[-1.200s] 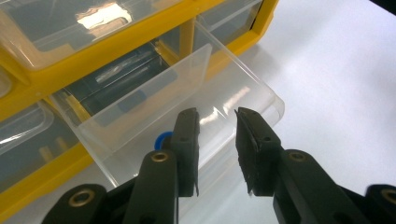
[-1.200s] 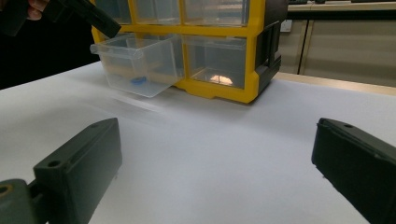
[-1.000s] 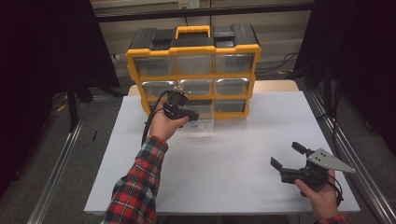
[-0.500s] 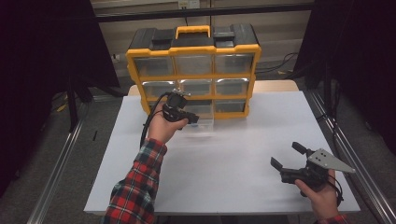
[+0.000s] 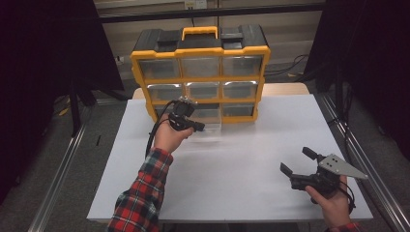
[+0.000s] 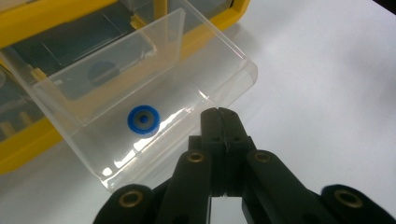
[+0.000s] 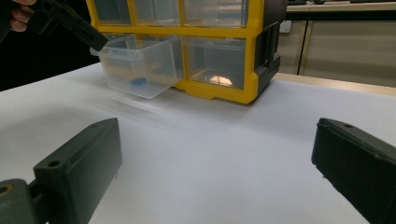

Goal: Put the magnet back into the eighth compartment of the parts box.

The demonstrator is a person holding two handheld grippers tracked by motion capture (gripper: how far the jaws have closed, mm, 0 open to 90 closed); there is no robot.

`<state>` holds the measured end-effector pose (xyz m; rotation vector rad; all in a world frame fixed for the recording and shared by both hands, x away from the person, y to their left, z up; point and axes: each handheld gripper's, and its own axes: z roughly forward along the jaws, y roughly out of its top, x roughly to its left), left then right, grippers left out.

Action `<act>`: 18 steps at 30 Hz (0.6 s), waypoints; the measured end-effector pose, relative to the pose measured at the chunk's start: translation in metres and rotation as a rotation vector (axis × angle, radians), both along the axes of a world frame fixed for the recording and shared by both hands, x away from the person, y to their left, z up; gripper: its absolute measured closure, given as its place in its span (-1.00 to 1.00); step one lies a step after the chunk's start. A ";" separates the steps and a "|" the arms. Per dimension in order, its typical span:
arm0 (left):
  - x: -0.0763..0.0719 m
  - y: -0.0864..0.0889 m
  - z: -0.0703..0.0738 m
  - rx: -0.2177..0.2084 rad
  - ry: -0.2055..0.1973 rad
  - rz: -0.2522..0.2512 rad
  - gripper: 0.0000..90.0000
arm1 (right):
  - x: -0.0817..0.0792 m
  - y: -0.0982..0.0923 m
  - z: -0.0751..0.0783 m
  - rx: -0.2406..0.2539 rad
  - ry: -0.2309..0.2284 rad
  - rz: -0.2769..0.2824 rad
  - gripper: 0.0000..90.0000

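Note:
A yellow and black drawer organizer (image 5: 198, 53) stands at the far edge of the white table (image 5: 241, 188). Its clear plastic drawer (image 6: 224, 70) in the bottom middle slot is pulled partway out onto the table. A small blue ring (image 6: 144, 120) lies on the drawer's floor, also visible in the right gripper view (image 7: 137, 82). My left gripper (image 6: 223, 116) is shut on the drawer's front wall, at its upper rim (image 5: 199, 127). My right gripper (image 5: 297, 160) rests open near the table's front right, holding nothing, its jaws wide apart (image 7: 215, 154).
The organizer (image 7: 224, 30) has several other clear drawers, all pushed in; one at the bottom right holds something pale. A cable trails from the left gripper over the person's plaid sleeve (image 5: 145, 193). Metal rails run along both sides of the table.
The left hand and the drawer have shifted only slightly. The right gripper has stayed where it was, still open.

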<state>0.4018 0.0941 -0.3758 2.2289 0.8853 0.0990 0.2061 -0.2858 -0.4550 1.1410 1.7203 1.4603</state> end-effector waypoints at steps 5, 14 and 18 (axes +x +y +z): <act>-0.002 -0.001 -0.002 0.004 0.003 -0.006 1.00 | 0.000 0.000 0.000 0.000 -0.001 -0.002 -0.98; -0.005 -0.002 -0.011 -0.001 -0.007 -0.025 1.00 | 0.000 0.000 0.000 0.002 -0.002 -0.002 -0.98; -0.006 -0.002 -0.013 0.004 -0.011 -0.032 1.00 | -0.001 0.000 0.000 0.001 -0.004 0.002 -0.98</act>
